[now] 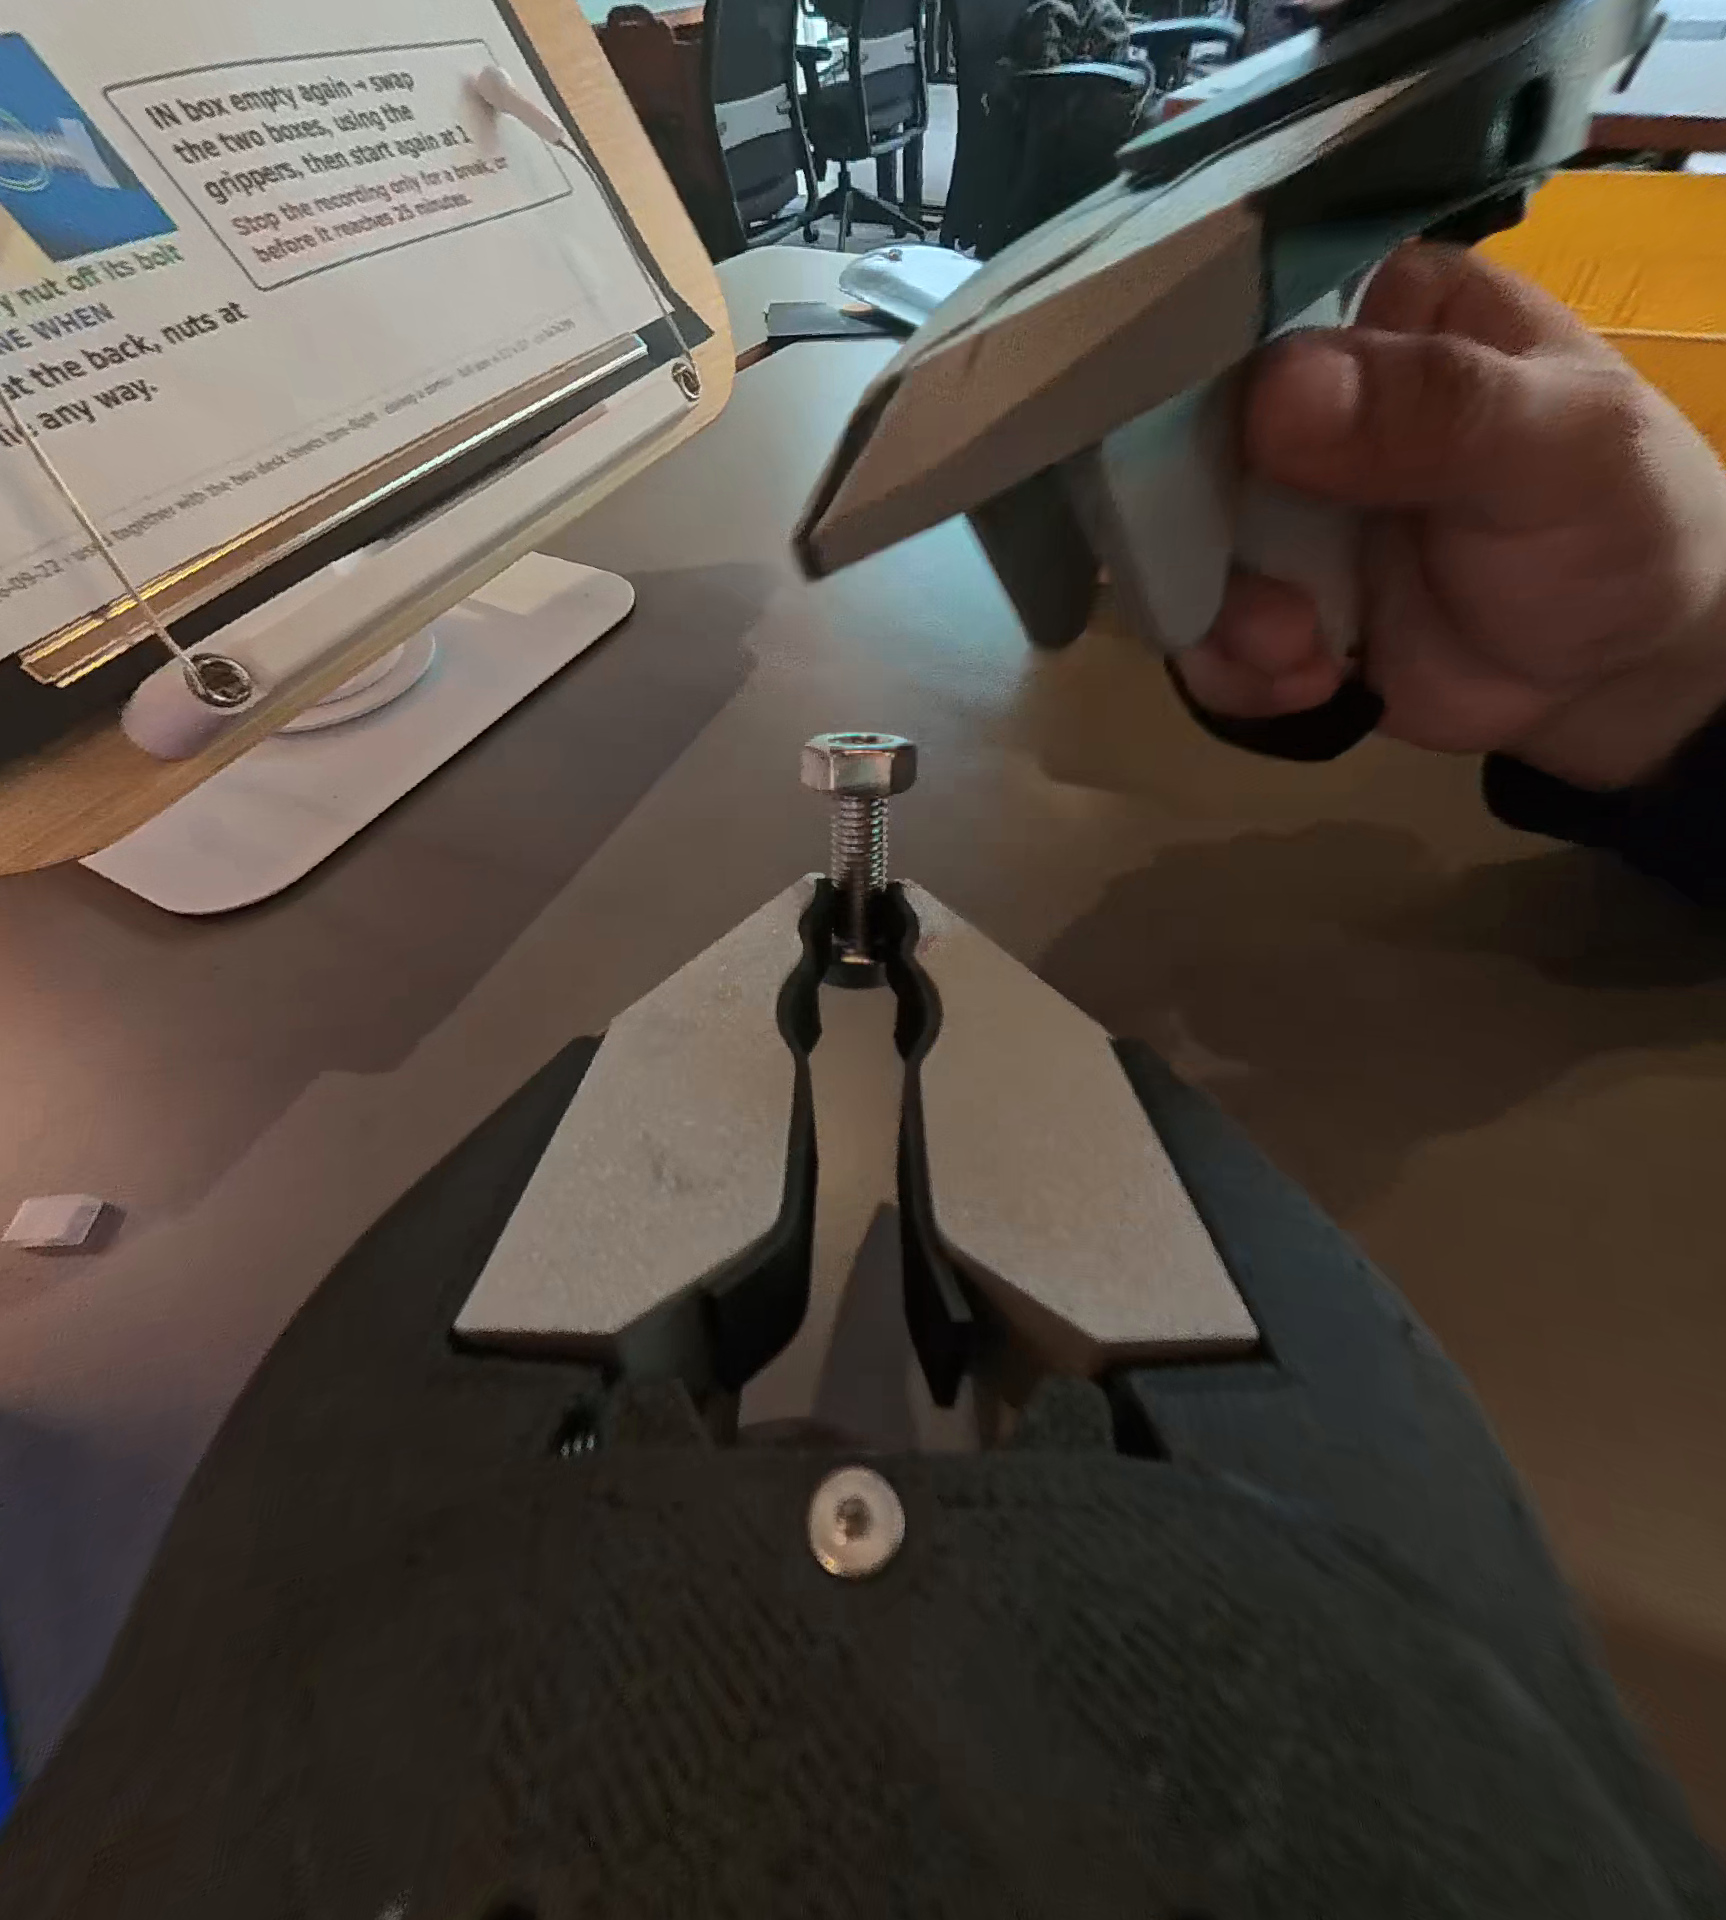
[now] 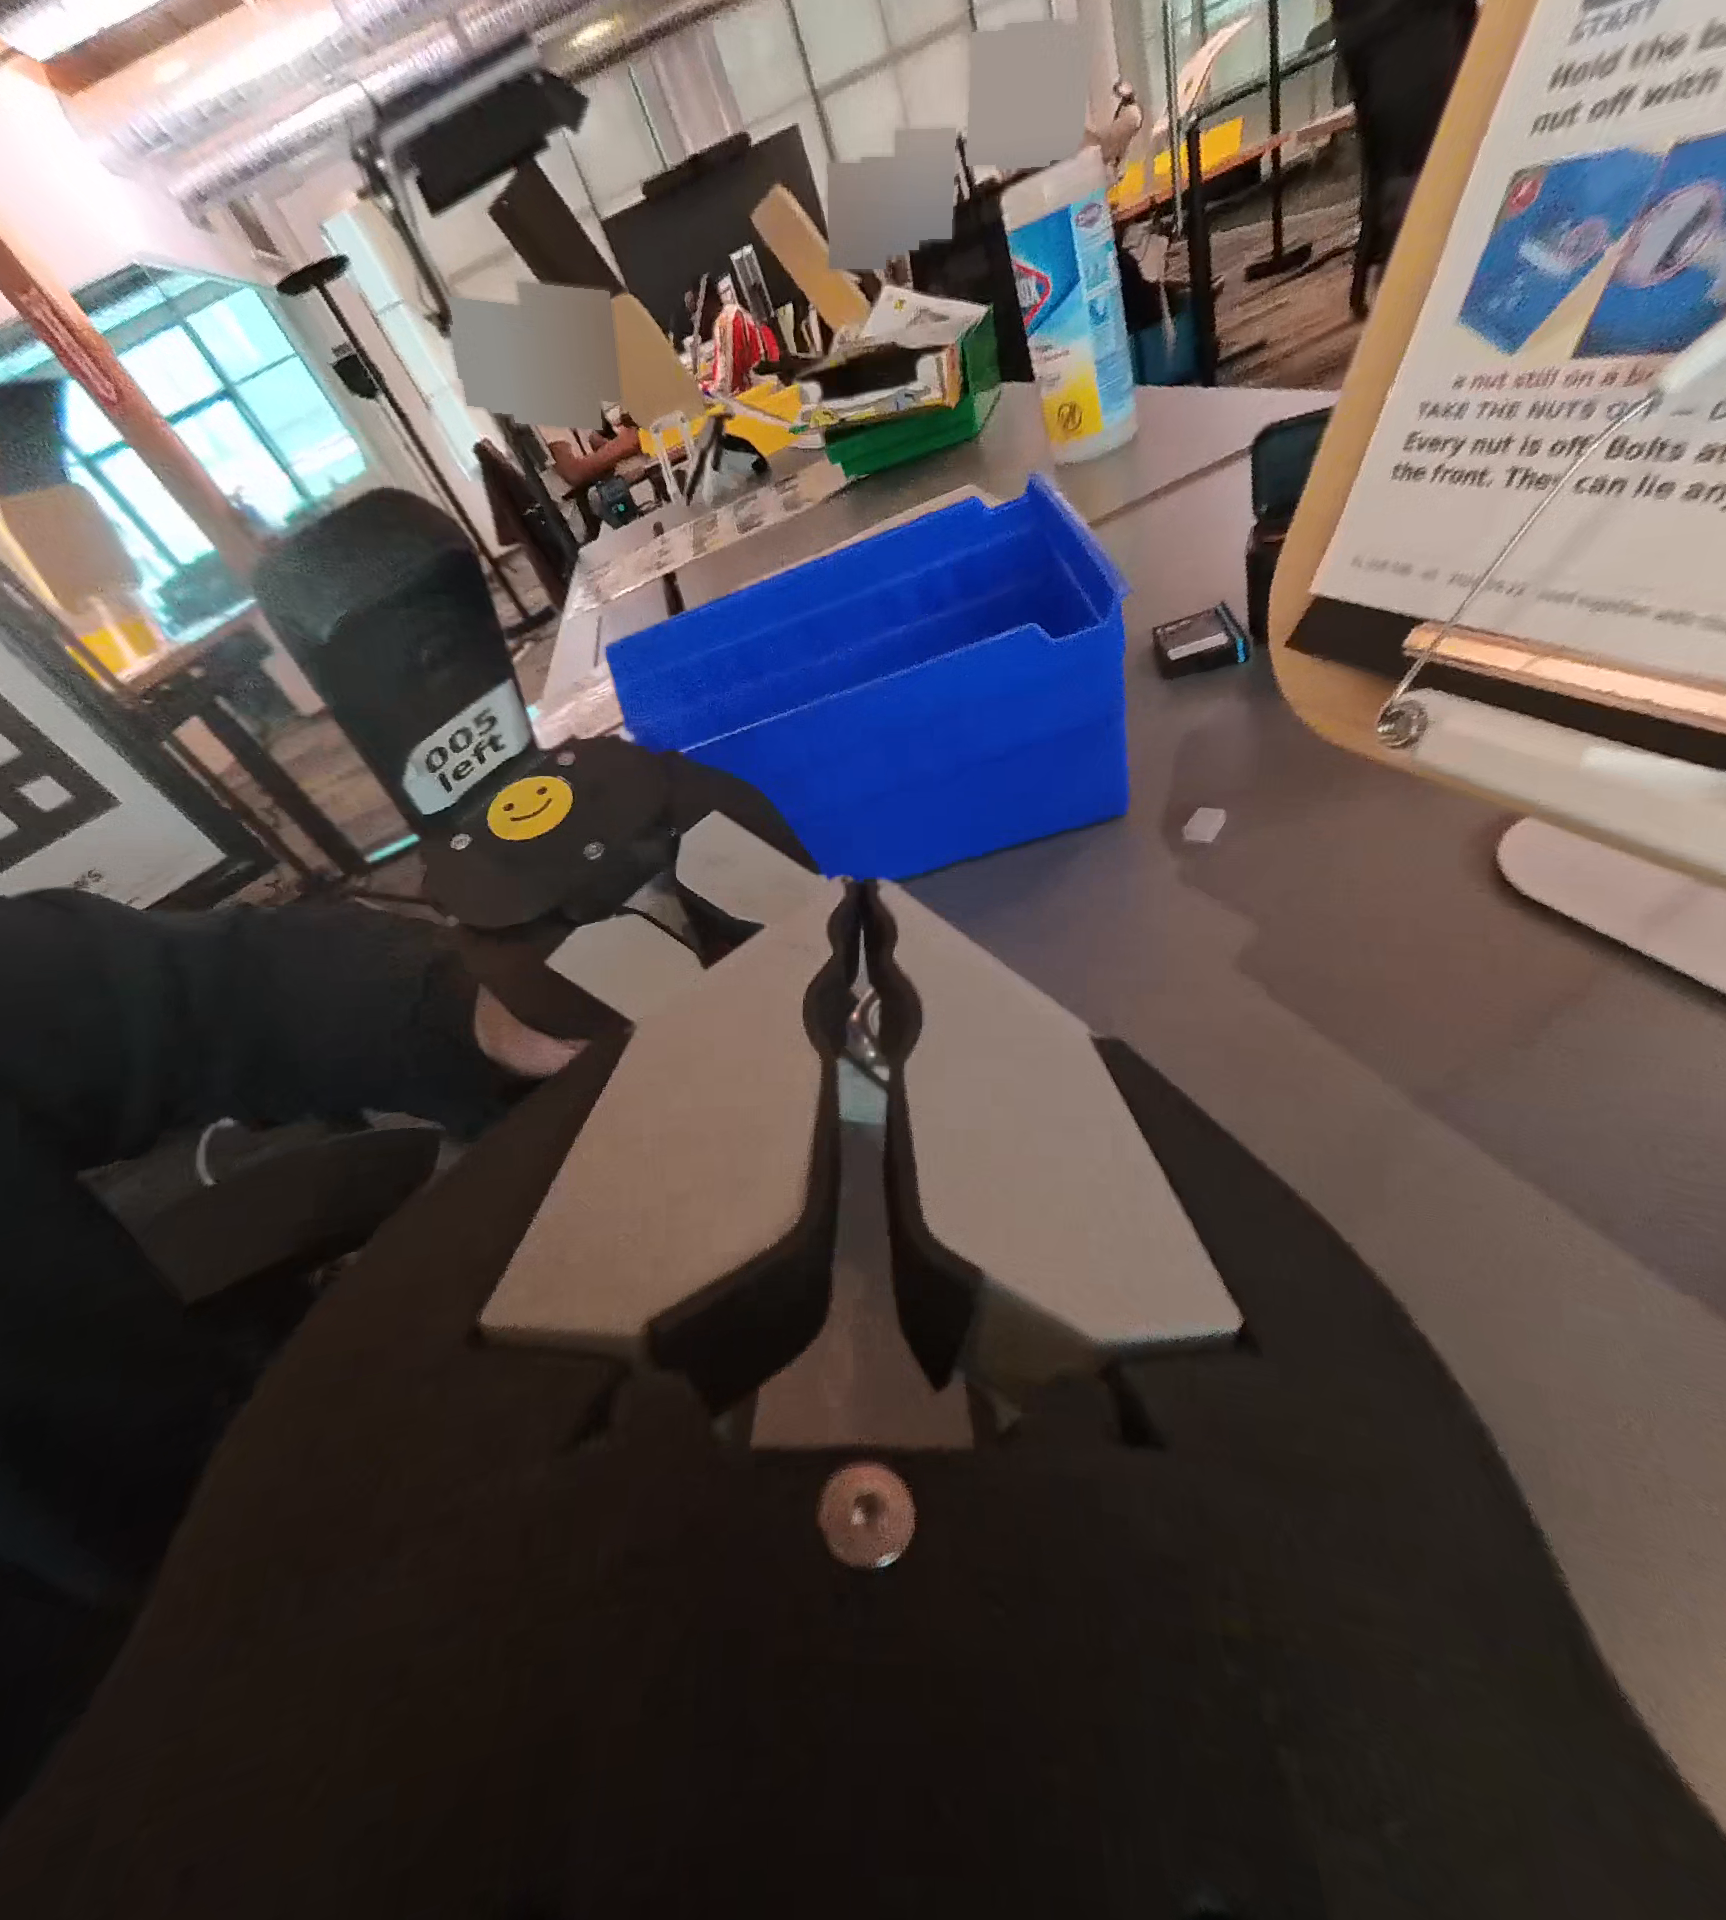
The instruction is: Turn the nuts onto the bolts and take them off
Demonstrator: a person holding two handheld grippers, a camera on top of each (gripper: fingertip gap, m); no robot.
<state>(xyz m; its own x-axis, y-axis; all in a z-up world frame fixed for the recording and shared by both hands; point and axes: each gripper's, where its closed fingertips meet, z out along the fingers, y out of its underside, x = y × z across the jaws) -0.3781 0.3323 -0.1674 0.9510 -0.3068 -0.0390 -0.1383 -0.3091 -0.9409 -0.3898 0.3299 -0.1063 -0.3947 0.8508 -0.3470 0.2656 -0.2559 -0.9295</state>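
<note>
Left wrist view: my left gripper (image 1: 857, 920) has its jaws clamped on the head end of a bolt (image 1: 855, 847), shank pointing straight ahead along the fingers above the worktop (image 1: 1358, 1039), a nut (image 1: 857, 762) on its far tip, my right gripper (image 1: 1046, 405) hovering up and to the right, nearer the nut. Right wrist view: my right jaws (image 2: 861, 909) are together, apparently on nothing, before a blue bin (image 2: 890, 717), so I must open and drop onto the nut.

Open-plan office: swivel chairs (image 1: 843, 135), cluttered desks (image 2: 942, 457).
</note>
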